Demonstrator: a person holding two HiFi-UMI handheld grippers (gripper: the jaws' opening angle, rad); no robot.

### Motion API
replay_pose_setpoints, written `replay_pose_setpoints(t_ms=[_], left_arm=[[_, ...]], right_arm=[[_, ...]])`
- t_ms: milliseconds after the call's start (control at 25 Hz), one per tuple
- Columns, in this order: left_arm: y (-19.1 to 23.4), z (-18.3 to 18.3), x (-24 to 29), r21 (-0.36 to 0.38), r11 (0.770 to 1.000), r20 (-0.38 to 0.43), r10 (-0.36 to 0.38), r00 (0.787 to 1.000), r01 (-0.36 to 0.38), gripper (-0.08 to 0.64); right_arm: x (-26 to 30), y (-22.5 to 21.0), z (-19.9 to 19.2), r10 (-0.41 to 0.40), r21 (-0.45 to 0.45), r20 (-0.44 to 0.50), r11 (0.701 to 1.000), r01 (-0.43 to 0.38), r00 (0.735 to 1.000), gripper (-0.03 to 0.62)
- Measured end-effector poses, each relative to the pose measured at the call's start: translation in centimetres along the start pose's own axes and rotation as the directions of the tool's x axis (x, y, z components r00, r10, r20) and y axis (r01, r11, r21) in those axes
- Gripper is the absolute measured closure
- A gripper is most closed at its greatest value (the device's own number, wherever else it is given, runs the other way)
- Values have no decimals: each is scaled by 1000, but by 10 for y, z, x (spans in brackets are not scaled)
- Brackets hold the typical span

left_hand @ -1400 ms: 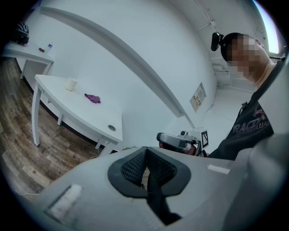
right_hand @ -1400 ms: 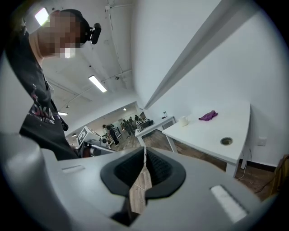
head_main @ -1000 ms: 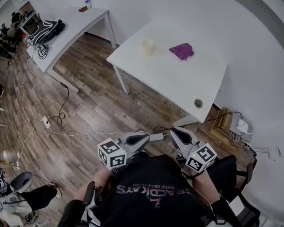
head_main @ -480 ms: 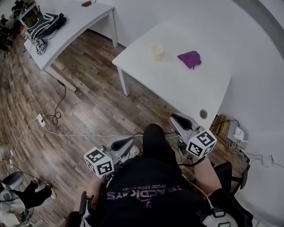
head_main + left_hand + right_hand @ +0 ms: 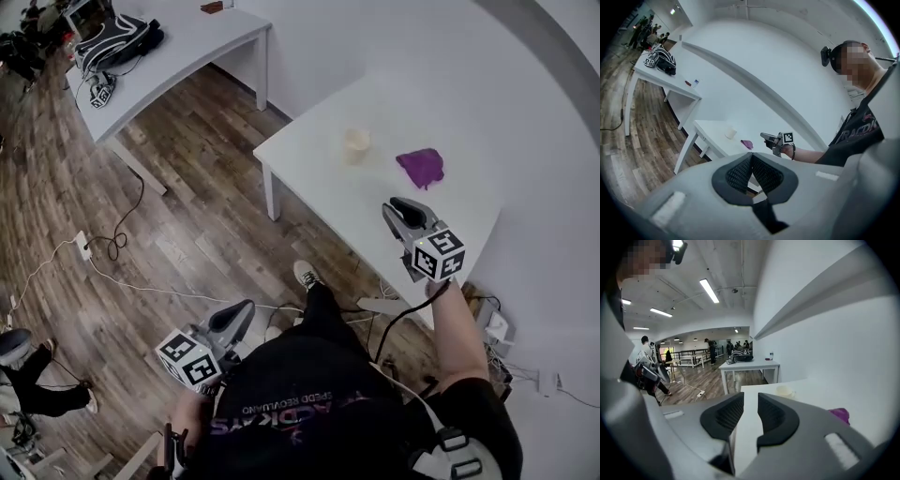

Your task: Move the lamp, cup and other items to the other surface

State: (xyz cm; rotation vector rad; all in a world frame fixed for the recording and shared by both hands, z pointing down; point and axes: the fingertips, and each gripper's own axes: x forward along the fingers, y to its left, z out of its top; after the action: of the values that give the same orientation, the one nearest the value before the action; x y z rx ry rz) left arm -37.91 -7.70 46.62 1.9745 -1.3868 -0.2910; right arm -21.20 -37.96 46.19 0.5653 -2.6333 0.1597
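Presently the cream cup (image 5: 356, 144) is seen upright on the white bench (image 5: 309, 159), with a purple cloth (image 5: 421, 167) just to its right. The right claw (image 5: 398, 206), empty over the bench's near side, has just been opening. The left claw (image 5: 244, 309) is pressed closed, empty. The cup is judged light and rigid, best taken across its wall.

Open-plan lab or office workspace, plain white tables (image 5: 323, 183), wood-plank floor (image 5: 187, 216), loose cables (image 5: 114, 242), backpack (image 5: 117, 42) on a far table (image 5: 202, 42), ceiling strip lights (image 5: 708, 290), people (image 5: 708, 348) standing beyond.
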Motion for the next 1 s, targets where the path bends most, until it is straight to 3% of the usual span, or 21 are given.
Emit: replay_pose_setpoints(t_ms=[320,520,640,720,800,880,920,1000], left_arm=[[30,24,66,-55,996,-3,76,997,-76,561],[43,27,110,-97,993,-42,63,997,-67,561],[50,20,128,-131,989,-65,54,996,-63,561],[53,16,134,-157,985,-78,54,996,-66,561],[56,13,138,-174,982,-85,59,995,-73,561],[58,10,140,-186,979,-92,64,994,-80,561],[59,8,140,-194,977,-96,66,993,-84,561],[61,6,142,-210,974,-104,69,992,-90,561]], right_arm=[[97,-136,2,-6,-206,-202,978,-37,979,485],[149,-184,-11,-29,-393,-351,912,-118,936,488],[174,-197,-24,-46,-493,-427,849,-190,903,502],[186,-199,-35,-61,-587,-484,762,-272,873,503],[196,-199,-49,-90,-695,-543,606,-386,835,503],[205,-198,-61,-112,-748,-590,448,-489,800,503],[210,-197,-64,-114,-755,-606,393,-524,787,503],[221,-196,-65,-114,-757,-627,323,-568,771,503]])
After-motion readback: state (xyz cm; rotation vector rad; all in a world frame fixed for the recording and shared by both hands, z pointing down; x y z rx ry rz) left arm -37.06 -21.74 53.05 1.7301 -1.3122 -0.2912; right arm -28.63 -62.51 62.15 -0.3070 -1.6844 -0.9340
